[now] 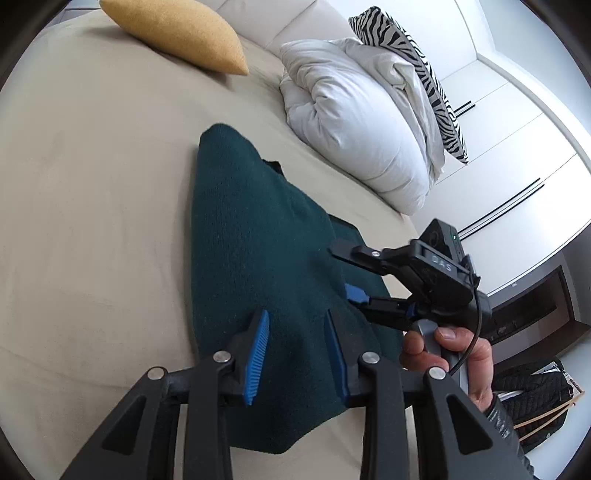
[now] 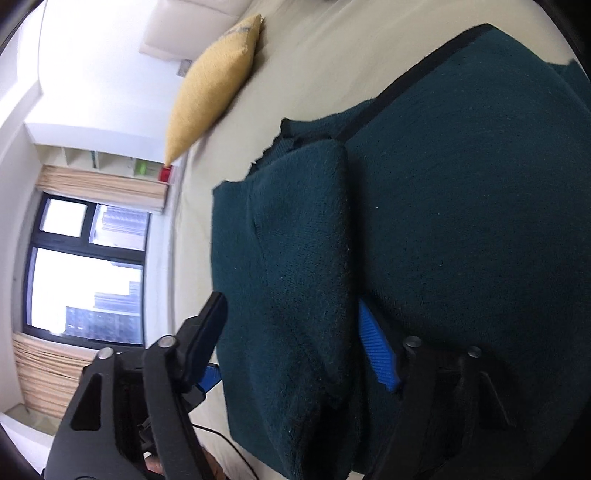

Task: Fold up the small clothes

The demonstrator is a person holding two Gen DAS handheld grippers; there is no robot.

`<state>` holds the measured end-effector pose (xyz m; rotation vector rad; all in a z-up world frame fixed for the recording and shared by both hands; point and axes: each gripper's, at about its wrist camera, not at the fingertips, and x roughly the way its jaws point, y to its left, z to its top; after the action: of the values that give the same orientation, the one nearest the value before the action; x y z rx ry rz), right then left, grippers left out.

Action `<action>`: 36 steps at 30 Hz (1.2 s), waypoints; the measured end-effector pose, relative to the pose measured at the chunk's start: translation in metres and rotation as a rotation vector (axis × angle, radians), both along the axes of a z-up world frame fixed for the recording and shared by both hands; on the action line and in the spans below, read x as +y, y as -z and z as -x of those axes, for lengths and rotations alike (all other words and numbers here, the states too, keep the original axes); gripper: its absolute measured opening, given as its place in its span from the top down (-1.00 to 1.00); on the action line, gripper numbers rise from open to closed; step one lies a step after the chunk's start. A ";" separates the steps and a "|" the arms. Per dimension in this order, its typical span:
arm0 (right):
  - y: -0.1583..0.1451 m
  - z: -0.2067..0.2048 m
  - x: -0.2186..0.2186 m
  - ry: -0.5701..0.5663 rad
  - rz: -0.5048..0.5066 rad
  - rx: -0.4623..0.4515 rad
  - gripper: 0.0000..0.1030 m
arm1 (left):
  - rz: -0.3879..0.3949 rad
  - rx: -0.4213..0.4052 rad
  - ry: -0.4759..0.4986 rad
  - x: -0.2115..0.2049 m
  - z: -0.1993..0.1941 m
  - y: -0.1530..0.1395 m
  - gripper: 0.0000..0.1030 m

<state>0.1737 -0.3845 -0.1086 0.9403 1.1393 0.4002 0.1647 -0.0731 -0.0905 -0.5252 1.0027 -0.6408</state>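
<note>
The left claw (image 1: 295, 354) hangs low over the near end of the green knit (image 1: 255, 258), its blue pads (image 1: 258, 350) spread wide with cloth showing between them; they seem to hover above the fabric, not to pinch it. The right claw (image 1: 349, 273), seen from the left camera, reaches in from the right with its jaws also apart, one finger above the knit and one blue-tipped finger lower at the cloth's edge. In its own view the right claw (image 2: 295, 343) straddles a thick folded lobe of the knit (image 2: 443, 221), jaws wide, so it may be about to grip that lobe, though no pinch is made yet.

The knit lies on the beige bed (image 1: 92, 184), already doubled over in layers, with a dark trim band visible along one edge. I judge the fold partly done: layers are stacked but lumpy, and a further fold or a smoothing pass looks to be left.

The left view alone shows the right hand (image 1: 454, 362), the white duvet (image 1: 354, 122) and the striped pillow (image 1: 417, 74). The right view alone shows the window (image 2: 85, 273), and the trim and layering up close. Both show the yellow cushion (image 1: 177, 33)
</note>
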 end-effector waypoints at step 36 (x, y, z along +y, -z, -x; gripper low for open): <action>-0.018 0.062 -0.144 0.092 0.333 -0.016 0.79 | -0.242 -0.145 0.170 -0.136 -0.021 -0.012 0.20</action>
<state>0.1120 -0.5286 -0.0907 0.6920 1.1026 0.1362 0.1858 -0.2089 -0.0785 -0.1795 0.9771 -0.6875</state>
